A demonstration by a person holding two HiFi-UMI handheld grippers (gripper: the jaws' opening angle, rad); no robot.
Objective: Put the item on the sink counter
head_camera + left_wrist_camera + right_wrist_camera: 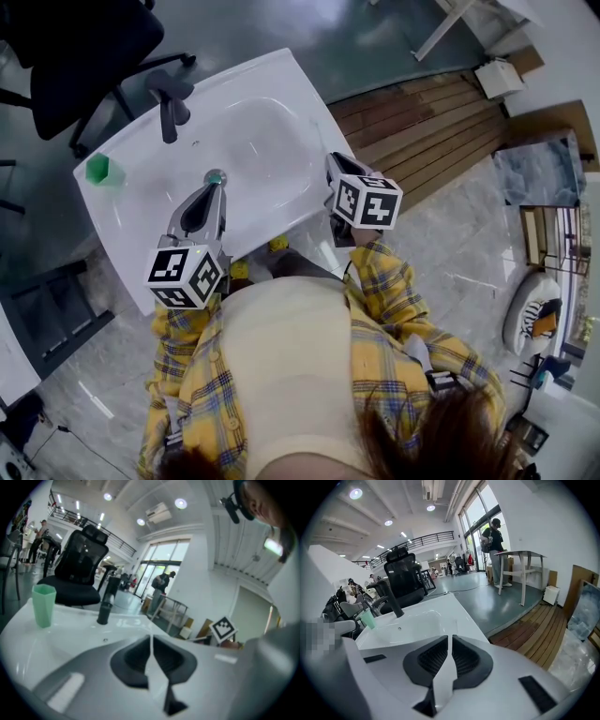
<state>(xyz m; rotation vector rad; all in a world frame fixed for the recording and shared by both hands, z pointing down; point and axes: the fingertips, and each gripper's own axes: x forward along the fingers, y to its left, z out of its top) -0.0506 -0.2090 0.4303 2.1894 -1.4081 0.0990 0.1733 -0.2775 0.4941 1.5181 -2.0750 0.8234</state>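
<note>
Left gripper and right gripper: jaws together, empty, over the white sink counter.
The green plastic cup stands upright there; best to retreat without nudging it.

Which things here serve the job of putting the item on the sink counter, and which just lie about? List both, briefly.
Job: green cup, probably the item, standing on the sink counter; left tool and right tool, both shut and empty.
Lying about: black faucet, office chair, wooden platform.

left hand-held gripper jaws together, empty, right hand-held gripper likewise, both pointing forward
</note>
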